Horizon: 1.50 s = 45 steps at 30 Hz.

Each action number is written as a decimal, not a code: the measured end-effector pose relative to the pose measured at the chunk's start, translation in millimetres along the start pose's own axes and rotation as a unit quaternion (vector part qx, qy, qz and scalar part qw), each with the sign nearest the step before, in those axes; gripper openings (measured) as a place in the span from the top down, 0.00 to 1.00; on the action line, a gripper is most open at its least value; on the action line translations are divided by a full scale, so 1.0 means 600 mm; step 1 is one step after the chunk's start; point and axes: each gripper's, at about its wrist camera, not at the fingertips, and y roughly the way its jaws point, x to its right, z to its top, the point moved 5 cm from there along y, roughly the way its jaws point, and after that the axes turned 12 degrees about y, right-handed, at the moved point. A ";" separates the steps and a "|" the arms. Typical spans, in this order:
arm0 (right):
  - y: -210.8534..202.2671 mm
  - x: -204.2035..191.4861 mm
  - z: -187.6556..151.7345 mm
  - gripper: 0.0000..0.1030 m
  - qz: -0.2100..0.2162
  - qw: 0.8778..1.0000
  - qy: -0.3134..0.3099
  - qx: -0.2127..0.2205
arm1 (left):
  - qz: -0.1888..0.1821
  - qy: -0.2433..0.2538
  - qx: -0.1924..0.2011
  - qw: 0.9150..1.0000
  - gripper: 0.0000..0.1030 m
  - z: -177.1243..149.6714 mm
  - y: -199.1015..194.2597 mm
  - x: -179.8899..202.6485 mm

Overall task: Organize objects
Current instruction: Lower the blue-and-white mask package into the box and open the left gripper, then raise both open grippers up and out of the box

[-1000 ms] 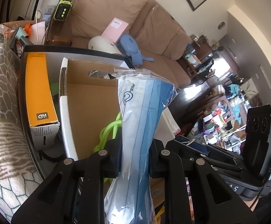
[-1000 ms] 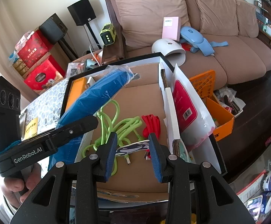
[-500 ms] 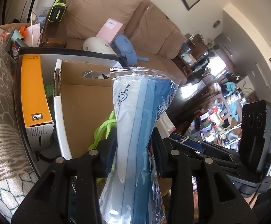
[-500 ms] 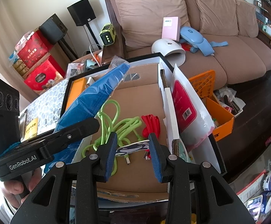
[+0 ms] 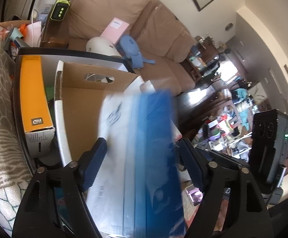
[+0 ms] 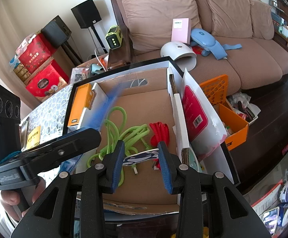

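Note:
A clear bag of blue masks [image 5: 144,158] lies blurred between the fingers of my left gripper [image 5: 142,152], over the cardboard box [image 5: 80,107]. The jaws are opening and no longer pinch the bag, which has spread flat. In the right wrist view the bag is a blue streak [image 6: 110,103] at the box's left wall. My right gripper [image 6: 141,154] is shut on a small flat white-and-blue piece [image 6: 140,156] above the box floor [image 6: 144,107]. A green cord [image 6: 120,130] and a red strap [image 6: 159,132] lie in the box.
The cardboard box sits in a black-rimmed white box [image 6: 124,69], with an orange carton [image 6: 80,103] to its left and a red-and-white pouch [image 6: 195,115] to its right. An orange basket [image 6: 231,123] stands on the floor at the right, with the brown sofa [image 6: 243,55] behind.
The left jaws have spread wide. The mask bag, pinched upright before, has flattened out and blurs as it tips down toward the box. The right gripper has kept still with its piece.

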 end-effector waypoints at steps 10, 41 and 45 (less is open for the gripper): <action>-0.002 0.003 0.000 0.66 0.000 1.000 0.000 0.000 | 0.009 -0.001 0.004 1.000 0.15 0.003 -0.006 -0.006; 0.020 -0.024 -0.014 0.65 -0.008 0.999 -0.027 -0.027 | 0.049 0.006 0.018 0.999 0.14 0.000 -0.053 -0.039; 0.009 -0.024 -0.001 0.58 0.007 1.000 -0.009 -0.008 | 0.043 0.001 0.018 0.999 0.14 0.000 -0.052 -0.039</action>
